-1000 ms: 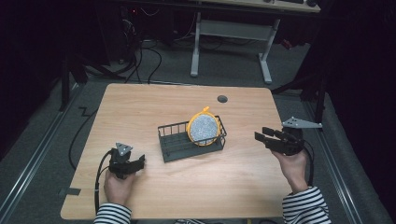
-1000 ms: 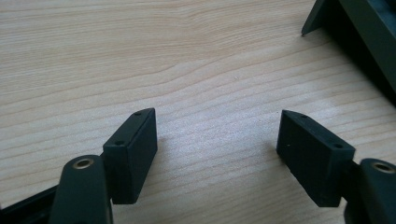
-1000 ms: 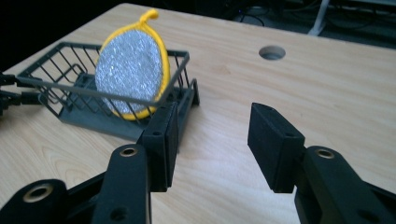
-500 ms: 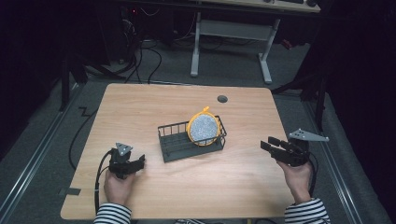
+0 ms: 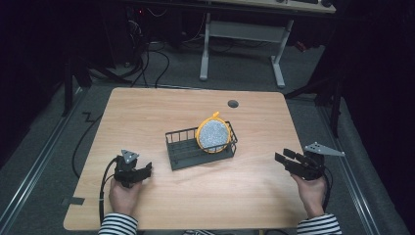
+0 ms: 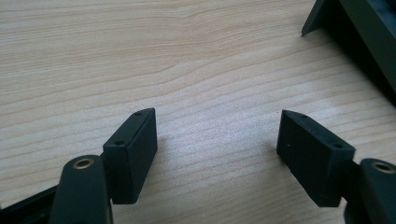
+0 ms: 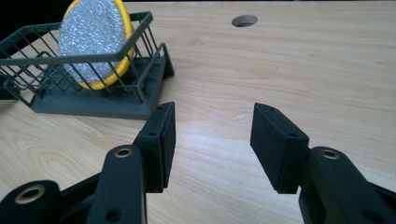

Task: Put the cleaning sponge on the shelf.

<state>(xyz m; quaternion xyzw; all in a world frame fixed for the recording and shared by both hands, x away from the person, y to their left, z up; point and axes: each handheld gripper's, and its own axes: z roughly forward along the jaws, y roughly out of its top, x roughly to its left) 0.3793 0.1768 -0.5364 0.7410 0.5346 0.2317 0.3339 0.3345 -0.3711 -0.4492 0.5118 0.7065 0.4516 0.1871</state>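
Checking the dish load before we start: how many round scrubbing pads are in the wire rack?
1. A round yellow-rimmed silver scrubbing pad stands on edge at the right end of the dark wire rack mid-table; nothing appears hidden behind it.

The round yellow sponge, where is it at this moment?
In the high view the round yellow sponge stands on edge in the right end of the dark wire basket near the table's centre, between both grippers.

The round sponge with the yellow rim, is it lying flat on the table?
No, the round sponge stands on its edge inside the dark wire rack, leaning against the rack's right end.
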